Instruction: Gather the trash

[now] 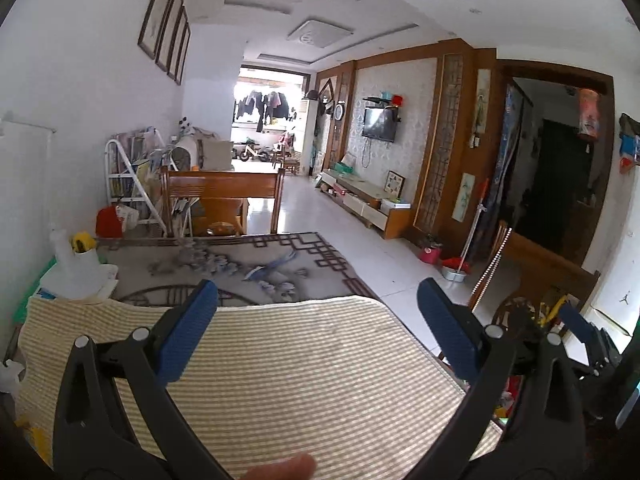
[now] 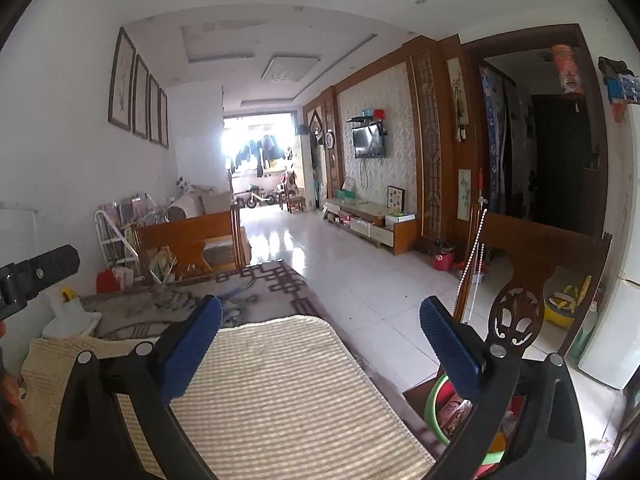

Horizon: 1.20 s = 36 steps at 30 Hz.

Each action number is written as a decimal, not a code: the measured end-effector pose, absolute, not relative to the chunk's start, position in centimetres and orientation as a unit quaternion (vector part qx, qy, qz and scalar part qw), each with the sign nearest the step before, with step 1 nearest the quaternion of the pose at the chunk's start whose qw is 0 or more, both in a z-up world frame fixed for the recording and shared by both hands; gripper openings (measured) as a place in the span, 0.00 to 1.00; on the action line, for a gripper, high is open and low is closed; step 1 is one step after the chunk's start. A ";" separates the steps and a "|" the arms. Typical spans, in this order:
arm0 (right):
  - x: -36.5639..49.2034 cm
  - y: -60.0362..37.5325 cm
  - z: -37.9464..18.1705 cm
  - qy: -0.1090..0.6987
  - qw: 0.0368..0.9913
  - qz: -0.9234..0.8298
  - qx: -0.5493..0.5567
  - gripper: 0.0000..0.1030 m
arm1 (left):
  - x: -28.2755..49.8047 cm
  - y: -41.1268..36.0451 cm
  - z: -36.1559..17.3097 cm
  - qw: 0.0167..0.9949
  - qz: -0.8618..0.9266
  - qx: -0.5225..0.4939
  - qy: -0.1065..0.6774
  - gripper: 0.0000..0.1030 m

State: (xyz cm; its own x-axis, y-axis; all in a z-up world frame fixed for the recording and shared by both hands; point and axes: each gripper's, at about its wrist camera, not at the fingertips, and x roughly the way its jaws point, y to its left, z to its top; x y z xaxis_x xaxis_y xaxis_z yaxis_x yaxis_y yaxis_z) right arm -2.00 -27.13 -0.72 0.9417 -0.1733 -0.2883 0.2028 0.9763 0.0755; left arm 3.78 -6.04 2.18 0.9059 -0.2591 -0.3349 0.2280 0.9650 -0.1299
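Left wrist view: left gripper [image 1: 318,304] jaws spread wide, nothing between the blue pads [image 1: 188,332]; a fingertip [image 1: 280,468] shows at the bottom edge. Directly below and ahead of the jaws lies a striped beige mat [image 1: 280,380], beyond it a grey patterned cloth [image 1: 240,268]. Ahead-left of the gripper, a white jug [image 1: 76,268] with a yellow object at its top. Right gripper [image 1: 576,328] visible at far right, partly cut off. Right wrist view: right gripper [image 2: 320,328] jaws also fully apart, empty, over the same striped mat [image 2: 280,392]. Below its right finger, a green basin [image 2: 436,404] holds packaging, likely trash; print on it too blurred to read. Further right, a yellow container [image 2: 560,312] on the floor beside a carved wooden chair back [image 2: 516,316]. Far ahead, a wall-mounted TV [image 2: 369,142] above a low cabinet [image 2: 372,224]. No legible labels or brands anywhere. Left gripper's body [image 2: 36,272] enters at left edge.
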 end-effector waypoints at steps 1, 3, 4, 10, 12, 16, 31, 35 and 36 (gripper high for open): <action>-1.9 -27.0 -0.7 0.144 0.983 -0.097 0.052 0.93 | 3.9 -5.8 2.2 0.975 -0.123 -0.045 0.179 0.95; -1.7 -26.8 -0.8 0.149 0.982 -0.100 0.054 0.93 | 3.8 -5.3 2.2 0.975 -0.122 -0.049 0.181 0.95; -1.9 -26.4 -0.6 0.150 0.982 -0.101 0.054 0.93 | 3.9 -5.1 2.2 0.974 -0.122 -0.051 0.182 0.95; -2.0 -25.8 -0.6 0.153 0.981 -0.108 0.048 0.93 | 4.1 -4.4 1.9 0.972 -0.124 -0.059 0.190 0.95; -2.0 -25.8 -0.7 0.155 0.980 -0.112 0.048 0.93 | 4.1 -4.2 1.8 0.972 -0.124 -0.058 0.190 0.95; -2.1 -25.5 -1.0 0.160 0.979 -0.115 0.049 0.93 | 4.1 -4.1 1.6 0.972 -0.125 -0.059 0.191 0.95; -2.1 -24.7 -1.3 0.171 0.978 -0.110 0.045 0.93 | 3.5 -3.2 1.2 0.973 -0.113 -0.050 0.194 0.95; -2.1 -24.5 -1.4 0.173 0.978 -0.107 0.041 0.93 | 3.4 -3.1 1.4 0.973 -0.109 -0.049 0.195 0.95; -2.1 -24.4 -1.5 0.173 0.978 -0.107 0.041 0.93 | 3.4 -3.0 1.4 0.973 -0.110 -0.050 0.195 0.95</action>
State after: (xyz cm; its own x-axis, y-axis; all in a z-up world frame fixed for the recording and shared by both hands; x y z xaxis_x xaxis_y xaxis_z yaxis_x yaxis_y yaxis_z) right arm -2.07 -24.45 -1.46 0.9173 -0.1945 -0.3476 0.2227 0.9740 0.0428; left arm 3.43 -3.03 1.36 0.8997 -0.2327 -0.3693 0.1937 0.9710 -0.1398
